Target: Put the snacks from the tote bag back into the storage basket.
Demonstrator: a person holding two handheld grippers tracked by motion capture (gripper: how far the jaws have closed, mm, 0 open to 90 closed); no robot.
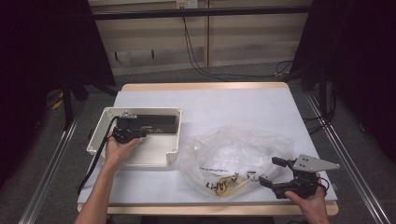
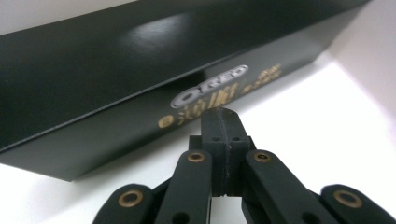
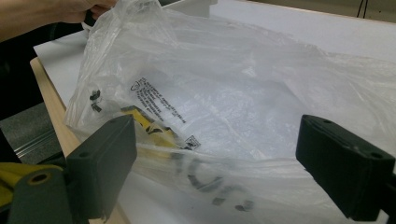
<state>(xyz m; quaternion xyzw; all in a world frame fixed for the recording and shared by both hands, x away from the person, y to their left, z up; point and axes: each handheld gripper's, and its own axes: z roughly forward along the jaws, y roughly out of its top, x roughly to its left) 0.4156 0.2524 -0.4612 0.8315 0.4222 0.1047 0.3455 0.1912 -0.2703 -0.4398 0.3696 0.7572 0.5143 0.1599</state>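
Notably, the right gripper [image 3: 215,172] stood released around the limp, slippery plastic bag [image 3: 224,98], best pinched at its near edge, while the left gripper [image 2: 223,122] was clenched, empty.

A light grey rectangular table top [image 1: 233,105] with a pale wooden edge stands on grey carpet [image 1: 224,77]; black cables [image 1: 194,51] hang behind.

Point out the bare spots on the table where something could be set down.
The far strip of the table, beyond the cream tray and plastic bag, is bare, as is the near edge below the tray. The near right is crowded by the bag and right gripper.
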